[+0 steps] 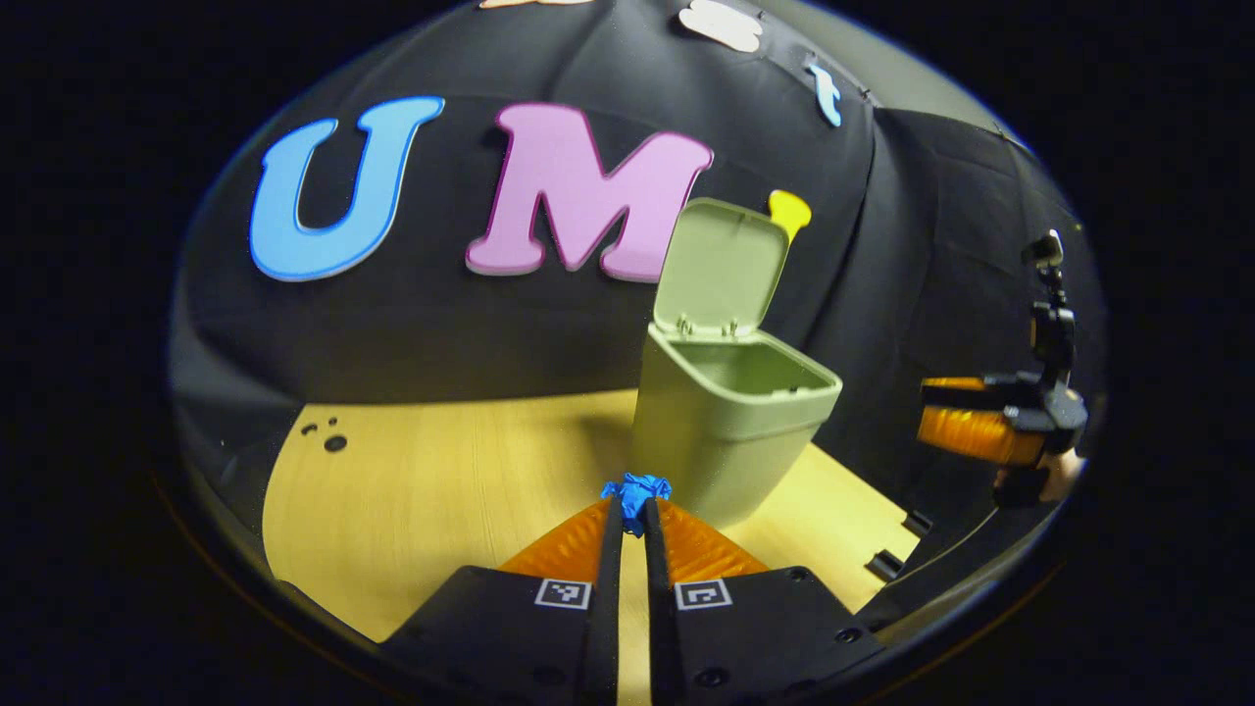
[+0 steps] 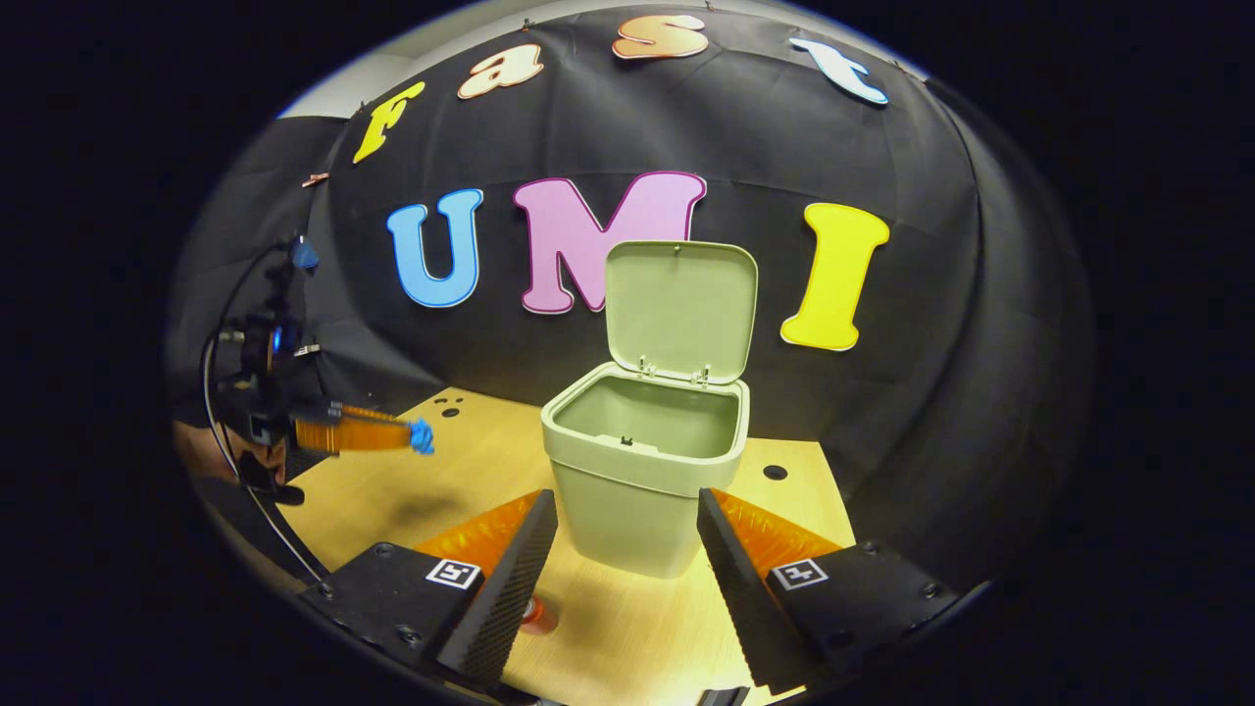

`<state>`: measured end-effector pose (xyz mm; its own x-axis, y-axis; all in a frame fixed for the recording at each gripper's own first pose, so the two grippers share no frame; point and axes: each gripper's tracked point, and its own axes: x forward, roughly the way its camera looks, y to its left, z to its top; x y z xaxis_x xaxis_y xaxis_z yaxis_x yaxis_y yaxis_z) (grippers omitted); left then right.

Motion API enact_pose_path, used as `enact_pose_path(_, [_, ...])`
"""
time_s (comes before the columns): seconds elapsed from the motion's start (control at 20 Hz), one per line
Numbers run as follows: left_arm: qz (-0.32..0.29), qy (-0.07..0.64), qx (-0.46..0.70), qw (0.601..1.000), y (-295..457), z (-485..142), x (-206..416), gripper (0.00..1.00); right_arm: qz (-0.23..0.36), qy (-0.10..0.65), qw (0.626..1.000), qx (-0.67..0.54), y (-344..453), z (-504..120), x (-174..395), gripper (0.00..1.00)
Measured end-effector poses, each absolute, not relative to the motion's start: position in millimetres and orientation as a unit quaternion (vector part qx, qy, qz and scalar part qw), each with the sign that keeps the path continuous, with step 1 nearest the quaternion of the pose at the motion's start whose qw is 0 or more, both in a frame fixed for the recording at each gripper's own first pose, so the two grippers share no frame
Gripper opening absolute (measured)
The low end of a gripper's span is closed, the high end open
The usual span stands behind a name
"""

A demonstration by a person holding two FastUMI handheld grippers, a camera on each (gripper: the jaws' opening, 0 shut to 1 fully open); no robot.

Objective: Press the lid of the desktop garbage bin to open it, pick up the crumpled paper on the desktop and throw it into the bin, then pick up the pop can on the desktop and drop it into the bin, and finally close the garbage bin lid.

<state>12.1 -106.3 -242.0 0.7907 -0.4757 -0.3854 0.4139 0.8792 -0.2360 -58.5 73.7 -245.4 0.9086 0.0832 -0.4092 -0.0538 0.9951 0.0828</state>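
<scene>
Left gripper [image 1: 633, 510] pinched on crumpled blue paper [image 1: 636, 490], right gripper [image 2: 627, 529] wide, empty; can [image 2: 534, 616] half-hidden; smooth bin [image 2: 642, 480], lid [image 2: 681, 309] upright.

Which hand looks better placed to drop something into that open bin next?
The left gripper: it already pinches the crumpled paper beside the bin, whose lid stands open. The right gripper is open and holds nothing.

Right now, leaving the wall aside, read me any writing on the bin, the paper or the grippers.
Bin: no writing.
Paper: no writing.
Square markers: coded patterns, no words.
Can: mostly hidden, cannot tell.
</scene>
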Motion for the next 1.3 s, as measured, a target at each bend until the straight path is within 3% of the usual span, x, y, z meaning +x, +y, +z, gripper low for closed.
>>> enact_pose_path(0.3, [-0.25,0.126,-0.08,0.957,-122.0,-161.0,46.5,0.17,0.044,0.228,0.972,0.039,83.9,-259.4,-66.0,0.92])
enact_pose_path(0.55, [-0.301,0.088,-0.08,0.946,-164.1,-133.1,69.7,0.17,0.045,0.245,0.968,0.036,87.6,-272.8,-73.9,0.92])
enact_pose_path(1.0, [-0.366,0.102,-0.071,0.922,-240.7,-150.9,104.5,0.17,0.024,0.257,0.965,0.05,80.9,-280.8,-88.9,0.93])
enact_pose_path(1.05, [-0.369,0.108,-0.07,0.92,-247.0,-157.7,106.8,0.13,0.021,0.259,0.964,0.052,79.9,-281.7,-90.5,0.93])
enact_pose_path(1.3, [-0.378,0.129,-0.047,0.916,-265.9,-187.9,119.2,0.17,0.011,0.261,0.964,0.058,74.6,-280.0,-98.8,0.93])
